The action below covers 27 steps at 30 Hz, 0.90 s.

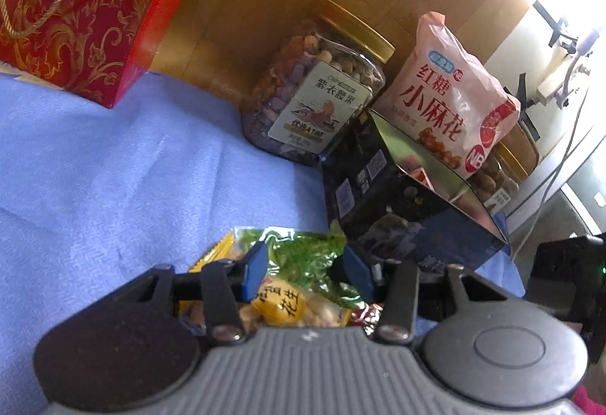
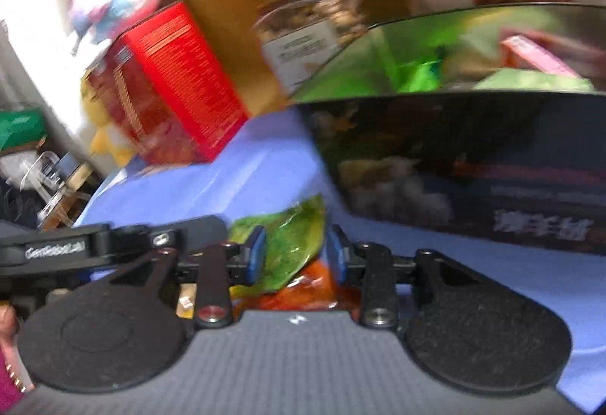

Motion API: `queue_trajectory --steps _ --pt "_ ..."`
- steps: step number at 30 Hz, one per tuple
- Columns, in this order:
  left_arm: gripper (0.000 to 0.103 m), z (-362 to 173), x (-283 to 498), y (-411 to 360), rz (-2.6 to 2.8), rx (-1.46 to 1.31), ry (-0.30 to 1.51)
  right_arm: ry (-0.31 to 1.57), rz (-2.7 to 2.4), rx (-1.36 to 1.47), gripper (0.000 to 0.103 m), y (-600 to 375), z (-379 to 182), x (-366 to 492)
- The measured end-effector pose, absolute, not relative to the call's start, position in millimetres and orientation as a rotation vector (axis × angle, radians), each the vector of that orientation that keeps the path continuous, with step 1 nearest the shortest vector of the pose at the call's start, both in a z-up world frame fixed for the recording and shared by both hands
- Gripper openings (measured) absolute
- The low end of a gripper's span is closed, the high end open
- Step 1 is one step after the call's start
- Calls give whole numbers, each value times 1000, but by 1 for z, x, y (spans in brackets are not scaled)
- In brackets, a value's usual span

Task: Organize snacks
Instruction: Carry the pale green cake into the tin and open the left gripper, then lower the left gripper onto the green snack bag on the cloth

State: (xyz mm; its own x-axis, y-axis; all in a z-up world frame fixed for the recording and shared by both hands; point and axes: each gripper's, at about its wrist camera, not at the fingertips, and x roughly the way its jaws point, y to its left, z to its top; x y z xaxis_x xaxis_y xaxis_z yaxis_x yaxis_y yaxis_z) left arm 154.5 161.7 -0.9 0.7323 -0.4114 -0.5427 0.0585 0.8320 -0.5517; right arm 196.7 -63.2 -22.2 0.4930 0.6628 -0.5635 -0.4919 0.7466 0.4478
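My left gripper (image 1: 303, 269) has its blue pads (image 1: 255, 269) on both sides of a green and yellow snack packet (image 1: 299, 256) that lies on the blue cloth (image 1: 113, 168). My right gripper (image 2: 297, 256) has its pads around a green snack packet (image 2: 291, 248) with an orange packet (image 2: 310, 286) beneath. An open dark box (image 1: 401, 195) with a shiny inside stands just beyond; in the right wrist view the box (image 2: 473, 157) holds green and pink packets. The right view is blurred.
A red gift bag (image 1: 75, 5) stands at the far left. A gold-lidded nut jar (image 1: 314, 89) and a pink snack bag (image 1: 450, 93) stand behind the box against a wooden wall. A red carton (image 2: 170, 85) and another jar (image 2: 314, 17) show in the right view.
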Motion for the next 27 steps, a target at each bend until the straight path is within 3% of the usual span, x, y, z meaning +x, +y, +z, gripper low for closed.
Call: queue_trajectory --steps 2,3,19,27 --pt "45 -1 154 161 -280 -528 713 771 701 218 32 -63 -19 192" --pt "45 -2 154 160 -290 -526 716 760 680 205 7 -66 -15 188" --pt "52 0 135 91 -727 -616 858 513 620 72 7 -144 28 67" --pt "52 17 102 114 -718 -747 769 459 694 -48 6 -127 30 29"
